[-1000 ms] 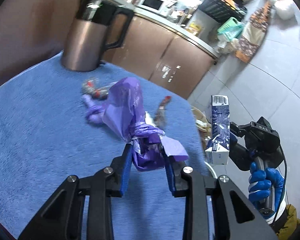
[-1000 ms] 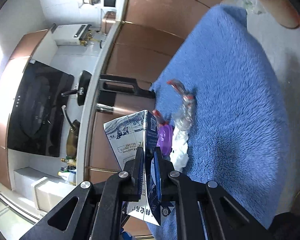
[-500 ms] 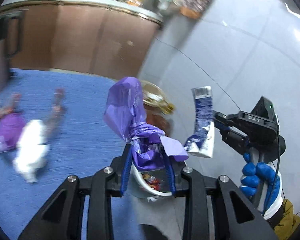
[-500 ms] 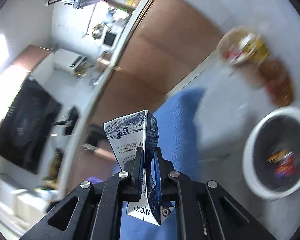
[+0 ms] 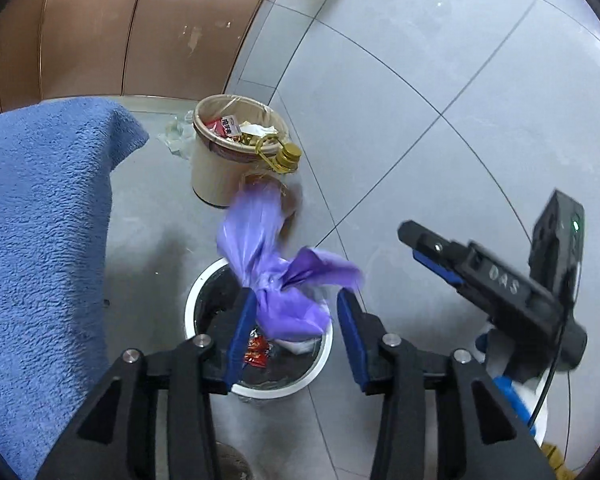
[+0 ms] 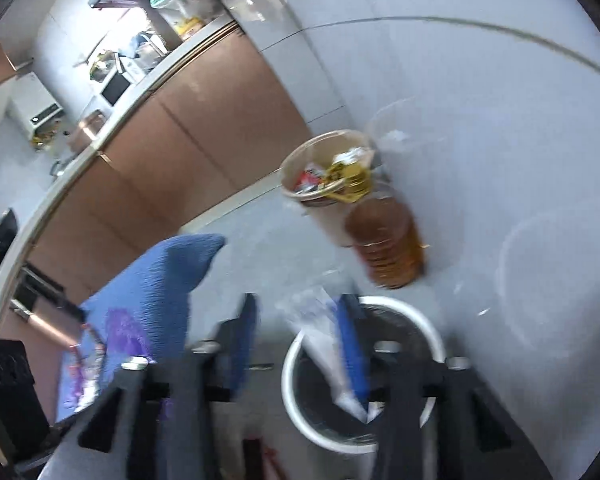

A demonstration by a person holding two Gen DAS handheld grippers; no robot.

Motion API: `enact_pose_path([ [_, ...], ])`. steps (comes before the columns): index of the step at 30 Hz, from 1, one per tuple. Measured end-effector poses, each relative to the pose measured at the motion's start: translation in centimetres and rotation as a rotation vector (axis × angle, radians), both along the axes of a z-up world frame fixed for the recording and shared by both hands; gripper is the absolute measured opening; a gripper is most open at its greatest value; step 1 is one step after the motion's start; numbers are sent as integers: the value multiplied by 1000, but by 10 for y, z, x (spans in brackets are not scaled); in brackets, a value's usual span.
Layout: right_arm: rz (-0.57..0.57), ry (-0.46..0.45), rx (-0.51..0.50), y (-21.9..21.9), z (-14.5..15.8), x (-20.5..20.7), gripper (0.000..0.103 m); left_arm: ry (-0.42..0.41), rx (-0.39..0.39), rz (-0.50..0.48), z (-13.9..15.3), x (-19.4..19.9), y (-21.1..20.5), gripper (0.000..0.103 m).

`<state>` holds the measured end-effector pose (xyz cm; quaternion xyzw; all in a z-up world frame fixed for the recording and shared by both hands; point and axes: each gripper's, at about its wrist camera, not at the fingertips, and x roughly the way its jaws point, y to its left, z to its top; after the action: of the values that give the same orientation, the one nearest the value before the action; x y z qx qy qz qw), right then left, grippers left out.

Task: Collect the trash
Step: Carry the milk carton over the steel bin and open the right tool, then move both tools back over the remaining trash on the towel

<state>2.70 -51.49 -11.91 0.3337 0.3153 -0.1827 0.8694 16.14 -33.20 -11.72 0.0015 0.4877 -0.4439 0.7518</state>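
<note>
My left gripper is open above the white-rimmed trash bin. The purple plastic bag hangs loose between its fingers, over the bin mouth. My right gripper is open too, and the milk carton is blurred, slipping down beside its right finger into the white-rimmed bin. The right gripper also shows in the left wrist view, with nothing between its fingers. A red wrapper lies inside the bin.
A beige bin full of rubbish stands behind the white one, with a brown oil bottle next to it. The blue-towelled table is at the left, with purple and clear scraps on it. Brown cabinets line the back.
Both grippers swung from the table to over the white bin on the floor and opened. The purple bag and the milk carton are released and dropping.
</note>
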Motion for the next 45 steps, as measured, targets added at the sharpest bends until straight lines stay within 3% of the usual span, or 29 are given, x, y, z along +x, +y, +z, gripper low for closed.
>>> enact_pose_path([
  [3, 10, 18, -48, 6, 1, 0, 53, 3, -9, 0, 4, -2, 0, 41],
  [5, 20, 32, -95, 12, 3, 2, 62, -12, -4, 5, 7, -6, 4, 41],
  [9, 46, 40, -154, 26, 7, 4, 67, -43, 0, 29, 16, -10, 17, 41],
  [15, 69, 25, -223, 52, 27, 1, 84, -152, -14, 107, 37, -22, 53, 41],
  [20, 69, -38, -306, 77, 61, -12, 100, -267, -27, 192, 59, -36, 89, 41],
  [32, 93, -256, -501, 155, 162, -65, 103, -371, -53, 307, 102, -69, 193, 41],
  [40, 152, -370, -513, 191, 208, -80, 103, -354, -77, 392, 106, -65, 267, 41],
  [42, 175, -404, -503, 198, 214, -80, 103, -338, -74, 427, 101, -58, 287, 49],
  [45, 223, -440, -459, 204, 216, -73, 103, -317, -78, 476, 90, -48, 312, 49],
])
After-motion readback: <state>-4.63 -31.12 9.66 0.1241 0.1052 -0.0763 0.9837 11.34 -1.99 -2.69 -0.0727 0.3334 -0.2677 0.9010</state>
